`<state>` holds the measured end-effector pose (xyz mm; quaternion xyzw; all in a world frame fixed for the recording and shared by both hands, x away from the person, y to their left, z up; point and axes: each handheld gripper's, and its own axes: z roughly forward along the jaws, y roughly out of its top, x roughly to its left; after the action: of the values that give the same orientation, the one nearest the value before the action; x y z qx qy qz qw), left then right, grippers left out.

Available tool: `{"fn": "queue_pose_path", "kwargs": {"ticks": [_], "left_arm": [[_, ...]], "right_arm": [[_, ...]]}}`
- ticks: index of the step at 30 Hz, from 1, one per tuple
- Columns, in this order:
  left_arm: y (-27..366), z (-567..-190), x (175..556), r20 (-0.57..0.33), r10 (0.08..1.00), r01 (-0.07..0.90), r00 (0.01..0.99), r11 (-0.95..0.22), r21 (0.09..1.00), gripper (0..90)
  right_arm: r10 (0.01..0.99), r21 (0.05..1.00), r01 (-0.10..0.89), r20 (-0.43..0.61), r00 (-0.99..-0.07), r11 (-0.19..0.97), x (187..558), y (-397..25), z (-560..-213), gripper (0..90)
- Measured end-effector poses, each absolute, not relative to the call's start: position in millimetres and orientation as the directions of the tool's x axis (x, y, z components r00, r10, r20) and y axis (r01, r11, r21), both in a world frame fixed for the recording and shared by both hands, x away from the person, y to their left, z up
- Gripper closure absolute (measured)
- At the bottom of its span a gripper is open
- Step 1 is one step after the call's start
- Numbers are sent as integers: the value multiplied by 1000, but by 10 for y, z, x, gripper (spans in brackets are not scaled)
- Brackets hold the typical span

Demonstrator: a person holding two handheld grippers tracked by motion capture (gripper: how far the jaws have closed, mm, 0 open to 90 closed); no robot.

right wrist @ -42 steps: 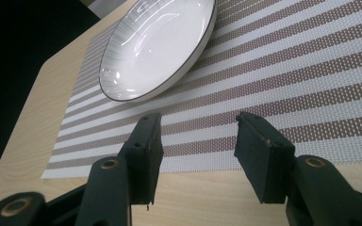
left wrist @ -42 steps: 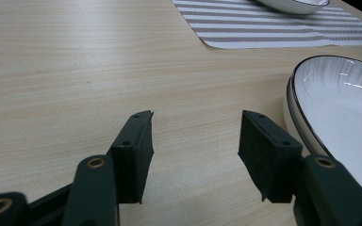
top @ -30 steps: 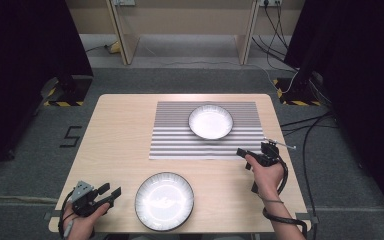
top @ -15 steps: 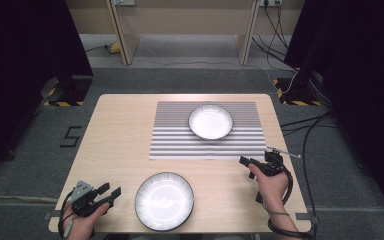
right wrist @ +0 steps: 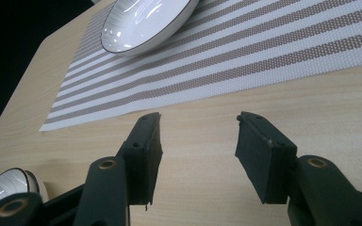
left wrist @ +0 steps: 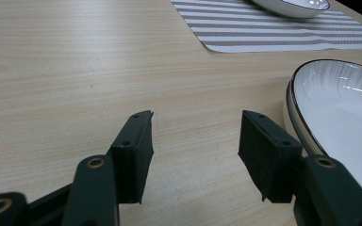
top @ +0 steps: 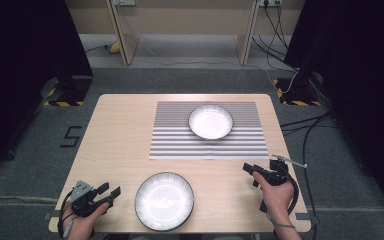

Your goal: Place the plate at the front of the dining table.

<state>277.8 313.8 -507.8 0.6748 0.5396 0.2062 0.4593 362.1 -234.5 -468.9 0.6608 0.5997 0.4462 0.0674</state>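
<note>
Near the table's front edge sits the near plate (top: 164, 201), between both grippers. Left gripper (top: 111, 192) at the front left corner, jaws spread, empty; plate rim just beside its right jaw. Right gripper (top: 249, 168) by the right edge, spread, empty. Suggest approaching low, one jaw under the rim. Far plate (top: 210, 121) rests on the striped mat (top: 172, 140); path looks unobstructed.
</note>
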Motion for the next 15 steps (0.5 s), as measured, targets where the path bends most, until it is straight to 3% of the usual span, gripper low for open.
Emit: {"fn": "queue_pose_path", "kwargs": {"ticks": [15], "left_arm": [[3133, -5078, 2777, -215, 918, 538, 334, 2, 843, 444]], "right_arm": [[844, 633, 719, 522, -121, -288, 3297, -2482, -4714, 499]]}}
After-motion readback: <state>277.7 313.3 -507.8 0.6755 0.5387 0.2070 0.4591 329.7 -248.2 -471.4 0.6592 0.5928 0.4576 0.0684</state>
